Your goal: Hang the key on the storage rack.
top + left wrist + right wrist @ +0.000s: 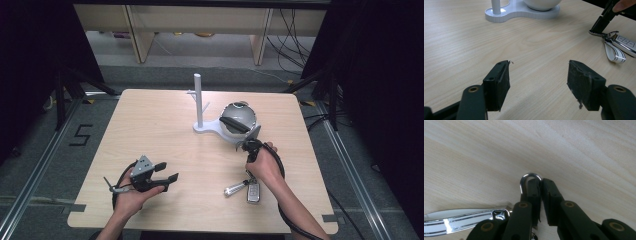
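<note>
both hands rest low — right hand-held gripper (541,182) pinches the key ring (530,177), left hand-held gripper (539,75) gapes wide.

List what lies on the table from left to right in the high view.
Left gripper, open, → white stand's post → grey ball on the stand's base → right gripper, shut on the keyring of the car key.

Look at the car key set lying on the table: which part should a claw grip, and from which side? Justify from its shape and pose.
Grip the metal ring, coming down from above. It is the thin loop joining the key fob and strap, which lie flat on the table. The right claw is already shut on it that way.
</note>
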The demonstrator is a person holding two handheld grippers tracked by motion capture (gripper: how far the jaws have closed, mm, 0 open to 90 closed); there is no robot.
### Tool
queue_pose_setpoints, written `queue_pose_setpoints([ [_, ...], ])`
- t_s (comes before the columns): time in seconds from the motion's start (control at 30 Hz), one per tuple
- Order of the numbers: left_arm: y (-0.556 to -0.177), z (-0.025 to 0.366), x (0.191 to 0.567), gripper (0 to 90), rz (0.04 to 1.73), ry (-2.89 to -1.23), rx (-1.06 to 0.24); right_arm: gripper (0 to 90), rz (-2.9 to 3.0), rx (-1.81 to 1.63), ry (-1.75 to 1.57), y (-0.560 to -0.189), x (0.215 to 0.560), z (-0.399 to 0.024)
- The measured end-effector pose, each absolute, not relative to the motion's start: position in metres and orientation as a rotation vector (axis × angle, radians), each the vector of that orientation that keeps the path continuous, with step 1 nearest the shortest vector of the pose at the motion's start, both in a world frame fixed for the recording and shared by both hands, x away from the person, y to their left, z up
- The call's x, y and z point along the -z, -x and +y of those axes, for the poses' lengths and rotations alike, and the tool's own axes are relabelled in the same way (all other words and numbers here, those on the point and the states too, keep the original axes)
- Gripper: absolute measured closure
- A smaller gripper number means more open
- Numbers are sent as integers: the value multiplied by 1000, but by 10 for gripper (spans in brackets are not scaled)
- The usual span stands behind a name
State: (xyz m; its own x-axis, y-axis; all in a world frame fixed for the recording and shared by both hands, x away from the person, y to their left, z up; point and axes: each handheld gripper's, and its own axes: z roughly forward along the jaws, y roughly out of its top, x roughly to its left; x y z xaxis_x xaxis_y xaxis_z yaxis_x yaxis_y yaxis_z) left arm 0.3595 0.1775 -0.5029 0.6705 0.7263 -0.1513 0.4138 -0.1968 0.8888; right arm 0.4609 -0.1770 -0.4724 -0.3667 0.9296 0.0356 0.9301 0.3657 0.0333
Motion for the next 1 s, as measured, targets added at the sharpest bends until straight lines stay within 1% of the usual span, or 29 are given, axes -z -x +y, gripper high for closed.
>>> queue_pose_setpoints([
  [0.13,-359,176,503,337,907,-1823,-368,863,-2633,98,1735,-459,473,-177],
  [0.23,-358,176,502,337,903,-1829,-368,879,-2630,186,1748,-455,473,-181],
  [0.4,-359,174,501,337,894,-1825,-361,881,-2656,325,1765,-447,468,-191],
  [0.53,-358,172,501,337,892,-1824,-359,881,-2682,417,1724,-444,472,-196],
  [0.57,-358,172,501,337,889,-1830,-359,881,-2659,449,1763,-442,472,-196],
  [0.87,-358,162,490,341,840,-1825,-337,881,-2677,553,1799,-437,443,-189],
  [0.97,-360,154,484,347,803,-1812,-293,881,-2719,659,1782,-436,433,-187],
  [1.0,-361,149,482,351,794,-1795,-259,881,-2728,701,1771,-435,429,-185],
])
